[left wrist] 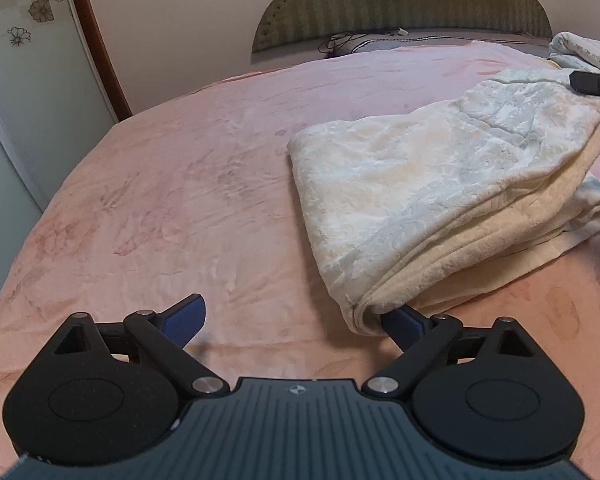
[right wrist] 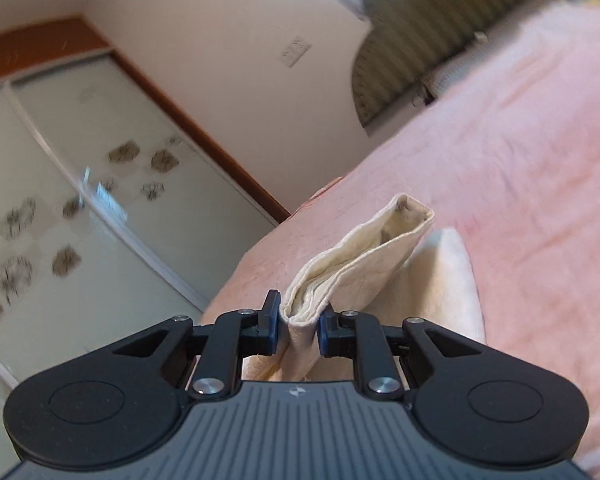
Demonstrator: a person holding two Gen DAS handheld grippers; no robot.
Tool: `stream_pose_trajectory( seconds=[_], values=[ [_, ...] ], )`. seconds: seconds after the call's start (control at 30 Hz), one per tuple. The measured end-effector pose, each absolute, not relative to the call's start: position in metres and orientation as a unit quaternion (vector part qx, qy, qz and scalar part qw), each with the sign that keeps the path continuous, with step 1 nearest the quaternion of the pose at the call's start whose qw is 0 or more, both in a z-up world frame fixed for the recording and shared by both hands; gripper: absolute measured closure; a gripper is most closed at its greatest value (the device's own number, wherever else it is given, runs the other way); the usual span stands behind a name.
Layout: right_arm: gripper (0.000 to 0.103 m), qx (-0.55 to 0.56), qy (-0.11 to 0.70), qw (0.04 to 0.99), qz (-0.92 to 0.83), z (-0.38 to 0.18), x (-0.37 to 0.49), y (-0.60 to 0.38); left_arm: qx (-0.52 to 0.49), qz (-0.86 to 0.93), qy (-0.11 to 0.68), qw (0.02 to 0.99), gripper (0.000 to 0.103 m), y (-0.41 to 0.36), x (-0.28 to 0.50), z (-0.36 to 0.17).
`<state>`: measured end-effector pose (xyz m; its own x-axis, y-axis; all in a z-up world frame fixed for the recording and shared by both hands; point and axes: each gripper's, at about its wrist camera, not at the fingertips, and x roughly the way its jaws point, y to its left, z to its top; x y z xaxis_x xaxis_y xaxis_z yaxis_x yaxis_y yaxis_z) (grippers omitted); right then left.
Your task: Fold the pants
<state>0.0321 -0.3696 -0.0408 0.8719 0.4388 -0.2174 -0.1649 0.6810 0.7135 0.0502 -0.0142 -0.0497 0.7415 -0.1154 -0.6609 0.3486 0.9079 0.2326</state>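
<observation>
Pants (left wrist: pixel 432 184) partly folded on the bed (left wrist: pixel 180 184), final fold under way.

Cream, plush pants lying doubled over in thick layers toward the right half of the pink bed cover, near corner just beside the left claw (left wrist: pixel 296 322). Far end lifted off the bed and pinched as a stacked hem (right wrist: pixel 300 320) in the right claw (right wrist: pixel 299 326), pads narrow and pressing on the cloth from both sides. Left claw spread wide, holding nothing; one pad tucked against the underside of the near corner, the other over bare cover. Judged as well past halfway: legs already laid together, one fold-over left to bring down, then smoothing and squaring of edges. Another pale cloth (left wrist: pixel 580 54) lying apart near the headboard (left wrist: pixel 400 4).
</observation>
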Motion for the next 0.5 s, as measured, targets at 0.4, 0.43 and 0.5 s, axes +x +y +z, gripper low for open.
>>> stream_pose_trajectory(
  seconds=[0.4, 0.43, 0.5],
  values=[
    [0.085, 0.340, 0.255, 0.900, 0.094, -0.079, 0.022, -0.375, 0.169, -0.177, 0.321, 0.915, 0.007, 0.012, 0.053, -0.029],
    [0.085, 0.321, 0.268, 0.904, 0.094, -0.078, 0.025, -0.372, 0.167, -0.179, 0.310, 0.919, 0.006, 0.014, 0.051, -0.024],
    [0.077, 0.297, 0.294, 0.904, 0.090, -0.080, 0.027, -0.371, 0.155, -0.184, 0.296, 0.924, 0.006, 0.017, 0.050, -0.014]
  ],
)
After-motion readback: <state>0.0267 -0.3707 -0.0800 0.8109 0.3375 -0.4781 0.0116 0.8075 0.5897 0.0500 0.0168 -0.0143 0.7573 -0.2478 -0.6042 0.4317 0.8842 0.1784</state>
